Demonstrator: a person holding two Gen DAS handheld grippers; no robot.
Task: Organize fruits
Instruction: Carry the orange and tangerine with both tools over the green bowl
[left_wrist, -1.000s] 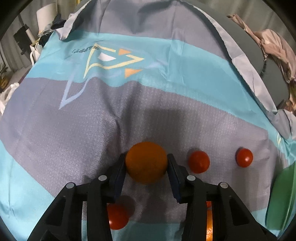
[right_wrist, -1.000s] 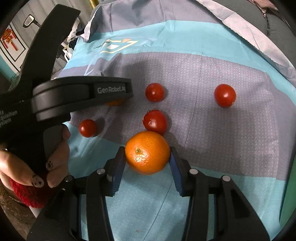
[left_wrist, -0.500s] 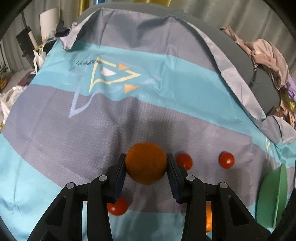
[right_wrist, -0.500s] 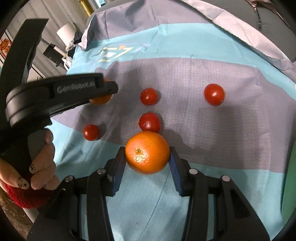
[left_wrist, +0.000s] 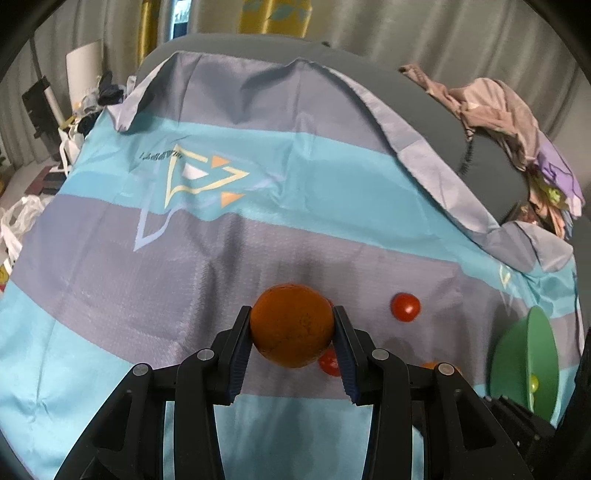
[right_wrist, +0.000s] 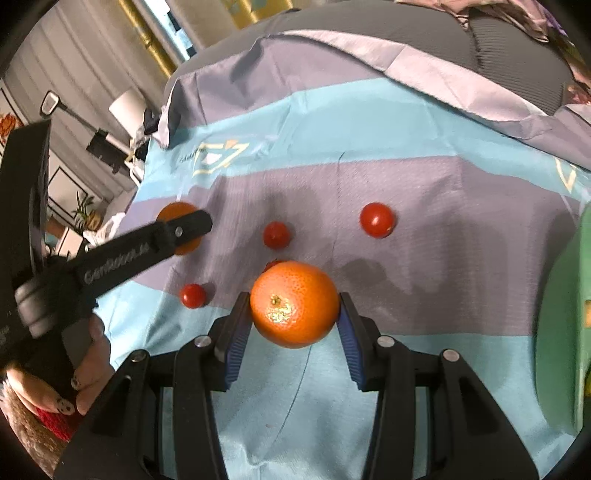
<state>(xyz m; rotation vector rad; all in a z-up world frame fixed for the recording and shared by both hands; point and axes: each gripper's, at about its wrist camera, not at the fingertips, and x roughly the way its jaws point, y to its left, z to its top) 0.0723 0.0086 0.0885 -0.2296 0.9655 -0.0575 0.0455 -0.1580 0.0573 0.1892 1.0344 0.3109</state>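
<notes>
I find one orange (left_wrist: 291, 325) clamped between the fingers of the left gripper (left_wrist: 292, 334), at lower centre of the left wrist view, raised off the cloth. A second orange (right_wrist: 294, 303), stem end toward the camera, is clamped between the fingers of the right gripper (right_wrist: 294, 325) at lower centre of the right wrist view. Both sets of blue pads press the fruit on either side.

In the right wrist view I count four tomatoes on the striped cloth (right_wrist: 443, 229): one tomato (right_wrist: 377, 220) right of centre, a second tomato (right_wrist: 276, 235) just left of it, a third tomato (right_wrist: 192, 295) at lower left, and a fourth tomato (right_wrist: 274, 264) mostly hidden behind the held orange. The left gripper enters that view from the left edge, its orange partly covered by a finger.

In the left wrist view, one tomato (left_wrist: 405, 307) lies right of the held orange, and another tomato (left_wrist: 330, 363) shows partly behind the right finger. A green bowl (left_wrist: 532, 354) stands at the lower right edge; I cannot identify its contents.

The grey and turquoise cloth covers the desk (left_wrist: 424, 96). A heap of clothing (left_wrist: 509, 122) sits at upper right.
</notes>
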